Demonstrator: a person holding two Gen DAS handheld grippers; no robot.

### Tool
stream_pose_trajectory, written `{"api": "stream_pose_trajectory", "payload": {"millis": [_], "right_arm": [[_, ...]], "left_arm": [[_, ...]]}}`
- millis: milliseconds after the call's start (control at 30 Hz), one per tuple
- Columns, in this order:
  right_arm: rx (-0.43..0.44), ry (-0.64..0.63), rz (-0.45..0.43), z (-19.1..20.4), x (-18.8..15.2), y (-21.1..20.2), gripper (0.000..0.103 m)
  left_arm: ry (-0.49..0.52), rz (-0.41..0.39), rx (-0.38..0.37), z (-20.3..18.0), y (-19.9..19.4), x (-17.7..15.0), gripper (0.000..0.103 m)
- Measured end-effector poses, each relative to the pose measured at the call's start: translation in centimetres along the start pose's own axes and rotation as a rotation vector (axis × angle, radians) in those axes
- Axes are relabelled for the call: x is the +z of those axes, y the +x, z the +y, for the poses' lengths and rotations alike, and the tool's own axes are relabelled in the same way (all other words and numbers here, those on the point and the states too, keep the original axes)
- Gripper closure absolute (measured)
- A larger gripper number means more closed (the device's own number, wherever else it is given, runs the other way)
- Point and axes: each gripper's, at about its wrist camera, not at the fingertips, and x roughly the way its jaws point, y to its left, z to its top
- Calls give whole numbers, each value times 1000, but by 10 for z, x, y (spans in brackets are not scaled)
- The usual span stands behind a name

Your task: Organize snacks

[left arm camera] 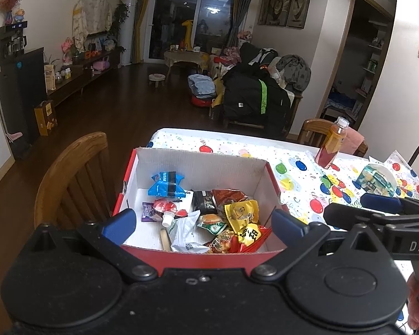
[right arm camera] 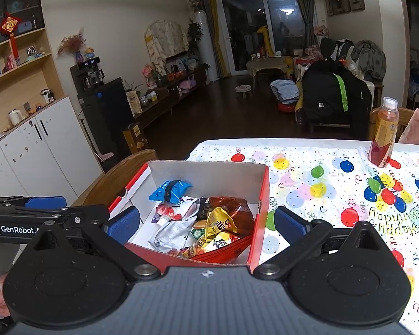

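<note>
Closest, left gripper [left arm camera: 202,224] has its blue-padded fingers spread wide, nothing between them, hovering over the near edge of the red box [left arm camera: 273,180]. Right gripper [right arm camera: 206,224] is likewise spread and empty, over the same box's near wall; each gripper shows at the side of the other's view. Box sits at the left near corner of the table, white inside, open top. Snacks are piled toward its near right side: yellow packet [left arm camera: 241,213], white crumpled pouch [left arm camera: 184,233], red-capped jelly pouch [left arm camera: 166,209], dark brown packet [left arm camera: 205,201], small purple packet [left arm camera: 147,211]. Blue packet [left arm camera: 166,184] lies apart toward the far left wall. Balloon-print tablecloth [left arm camera: 301,184] covers the table. Right of the box, a teal snack bag [left arm camera: 375,180] is on the cloth, outside the box. Farther back, a juice bottle [left arm camera: 332,143] stands upright. Wooden chair [left arm camera: 72,178] is beside the table's left edge.
</note>
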Motion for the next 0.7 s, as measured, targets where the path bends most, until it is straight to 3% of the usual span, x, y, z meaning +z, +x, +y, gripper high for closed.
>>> {"api": "stream_pose_trajectory", "payload": {"millis": [700], "right_arm": [[11,18,23,-4,-8,3,0]], "left_arm": [[-32,31,20,-1,6,-6,0]]}}
